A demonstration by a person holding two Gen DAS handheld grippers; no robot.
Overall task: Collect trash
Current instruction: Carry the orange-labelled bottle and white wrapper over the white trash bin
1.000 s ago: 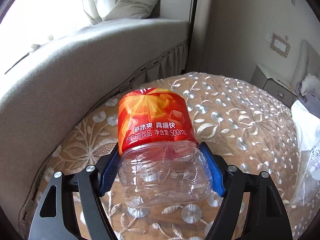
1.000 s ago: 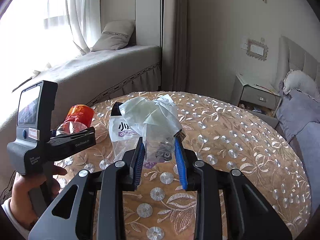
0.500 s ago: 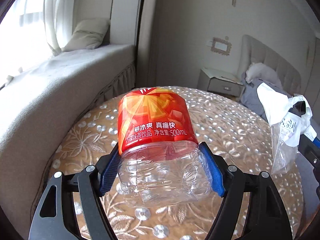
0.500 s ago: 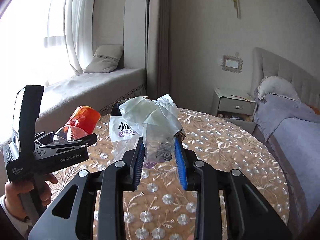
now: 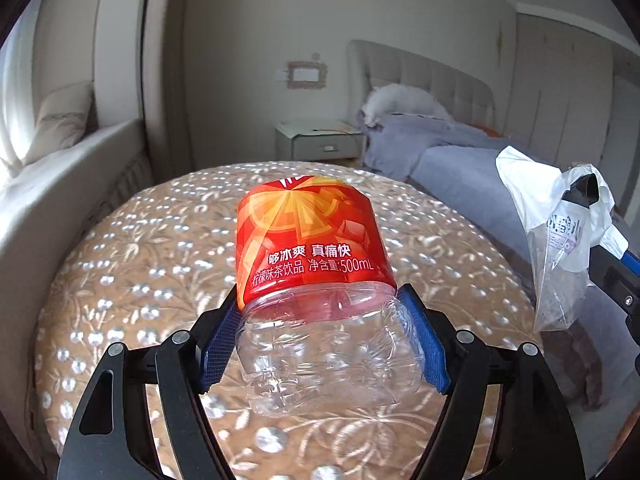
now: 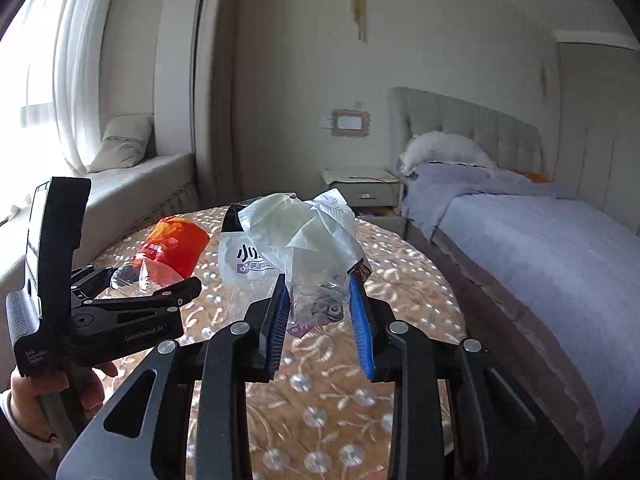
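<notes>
Both grippers loaded, carried above the round desk

On the left, the left gripper (image 5: pixel 324 344) is clamped on the clear lower body of the empty bottle (image 5: pixel 316 276): light, thin-walled, slick, so it likely dents under pressure and is best held at the ribbed base. To its right, the right gripper (image 6: pixel 322 316) pinches the crumpled plastic bag (image 6: pixel 296 236), limp and almost weightless. The round desk (image 6: pixel 404 264) below offers open room; the bed (image 6: pixel 532 248) edge crowds the right side.
</notes>
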